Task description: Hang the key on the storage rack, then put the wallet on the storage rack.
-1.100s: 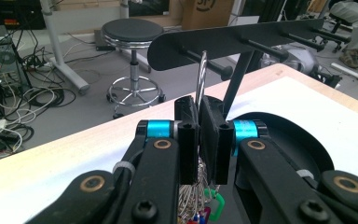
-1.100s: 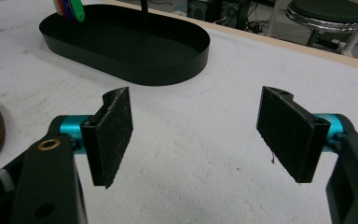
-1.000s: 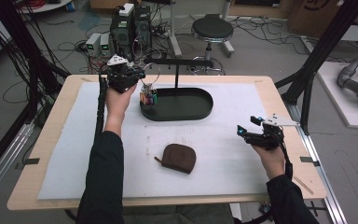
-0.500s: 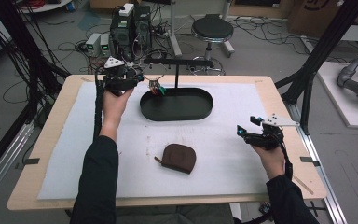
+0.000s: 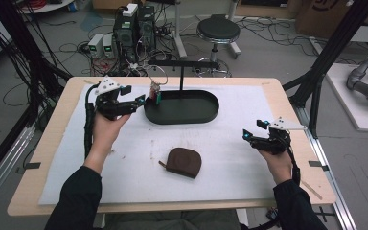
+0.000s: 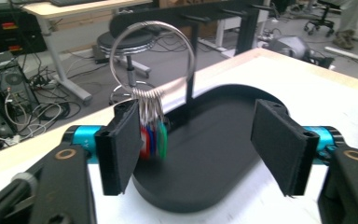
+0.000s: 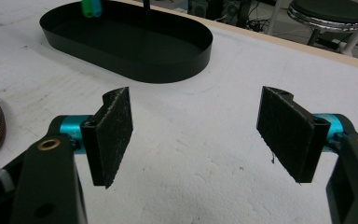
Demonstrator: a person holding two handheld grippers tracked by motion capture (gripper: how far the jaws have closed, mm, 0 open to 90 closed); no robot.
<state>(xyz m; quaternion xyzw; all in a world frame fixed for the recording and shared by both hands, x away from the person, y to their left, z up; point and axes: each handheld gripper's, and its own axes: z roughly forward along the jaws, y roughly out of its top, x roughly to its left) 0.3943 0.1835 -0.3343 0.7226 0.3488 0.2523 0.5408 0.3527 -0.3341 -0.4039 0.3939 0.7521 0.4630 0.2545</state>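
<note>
A metal key ring (image 5: 156, 76) with several coloured tags (image 5: 156, 97) hangs at the left end of the black stand's bar (image 5: 182, 63), over the left end of the black oval tray (image 5: 206, 115). My left gripper (image 5: 133, 95) stands open just left of the tags. In the left gripper view the ring (image 6: 151, 58) and tags (image 6: 154, 137) hang beside the left pad (image 6: 123, 144), with the gripper (image 6: 205, 140) empty. My right gripper (image 5: 254, 129) is open above the white mat at the right and holds nothing (image 7: 205, 135). A brown zip pouch (image 5: 183, 162) lies on the mat.
The stand's post (image 5: 180, 80) rises from the tray's back edge. A white mat (image 5: 230, 167) covers the wooden table (image 5: 52, 191). Beyond the far edge are a stool (image 5: 218, 29), computer boxes (image 5: 134, 24) and cables on the floor.
My left gripper has let go of the key ring, opened and drawn back to the left. The ring now hangs from the stand's bar. The right gripper has stayed put.
</note>
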